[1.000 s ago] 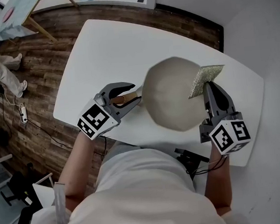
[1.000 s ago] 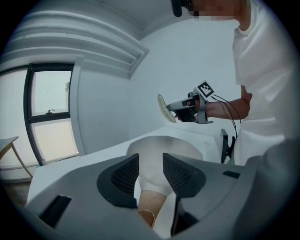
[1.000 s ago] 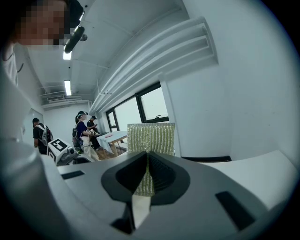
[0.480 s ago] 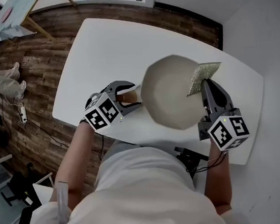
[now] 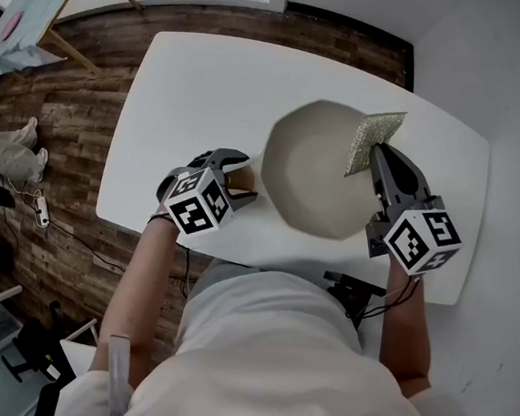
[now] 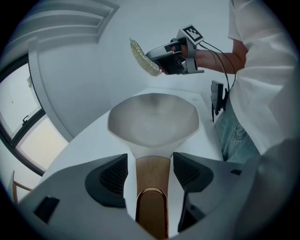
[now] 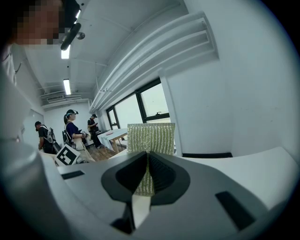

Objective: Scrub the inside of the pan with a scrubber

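A pale, octagonal pan [image 5: 316, 170] sits on the white table, its wooden handle [image 5: 246, 171] pointing left. My left gripper [image 5: 239, 177] is open and straddles that handle. In the left gripper view the handle [image 6: 152, 176] runs between the pads with a gap on each side, and the pan [image 6: 154, 119] lies ahead. These jaws have just been opening around the handle. My right gripper [image 5: 375, 153] is shut on a glittery green-gold scrubber [image 5: 374, 135] and holds it above the pan's right rim. In the right gripper view the scrubber [image 7: 151, 138] stands upright, pinched between the pads.
The white table [image 5: 176, 101] has rounded corners and stands over a wooden floor [image 5: 69, 129]. A black device with cables [image 5: 350, 292] lies at the near edge by my body. A white wall is at the right. Several people stand far off [image 7: 70, 129].
The left gripper tipped downward and sank over the pan handle, and its jaws widened from a grip to open. The right gripper and scrubber barely moved.
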`<state>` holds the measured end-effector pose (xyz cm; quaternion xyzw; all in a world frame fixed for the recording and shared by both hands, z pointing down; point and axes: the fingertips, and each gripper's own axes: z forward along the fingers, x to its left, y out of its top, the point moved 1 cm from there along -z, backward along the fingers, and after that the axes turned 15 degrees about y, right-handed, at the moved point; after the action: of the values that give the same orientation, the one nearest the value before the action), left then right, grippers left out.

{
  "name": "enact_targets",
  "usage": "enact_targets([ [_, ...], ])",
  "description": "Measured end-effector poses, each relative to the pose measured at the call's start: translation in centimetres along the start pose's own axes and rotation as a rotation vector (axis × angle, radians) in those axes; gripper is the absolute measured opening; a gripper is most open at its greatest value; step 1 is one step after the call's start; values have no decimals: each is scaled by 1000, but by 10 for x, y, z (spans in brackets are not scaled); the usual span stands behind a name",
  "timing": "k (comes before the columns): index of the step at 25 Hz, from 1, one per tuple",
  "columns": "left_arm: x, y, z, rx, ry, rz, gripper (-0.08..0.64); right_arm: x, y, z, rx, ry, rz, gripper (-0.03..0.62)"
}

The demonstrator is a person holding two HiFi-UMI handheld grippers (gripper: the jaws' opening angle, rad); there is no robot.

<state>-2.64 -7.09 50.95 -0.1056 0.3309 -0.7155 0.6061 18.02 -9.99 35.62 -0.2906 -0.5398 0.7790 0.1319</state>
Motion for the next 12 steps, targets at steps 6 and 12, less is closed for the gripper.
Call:
enact_targets([
  [6,-2,-6,5,46,1,47,291,-2,-3,2,16,3,3,31],
  [12,-4,-9,8,75,-3,69,258,-3,-8,4,35,10,4,31],
])
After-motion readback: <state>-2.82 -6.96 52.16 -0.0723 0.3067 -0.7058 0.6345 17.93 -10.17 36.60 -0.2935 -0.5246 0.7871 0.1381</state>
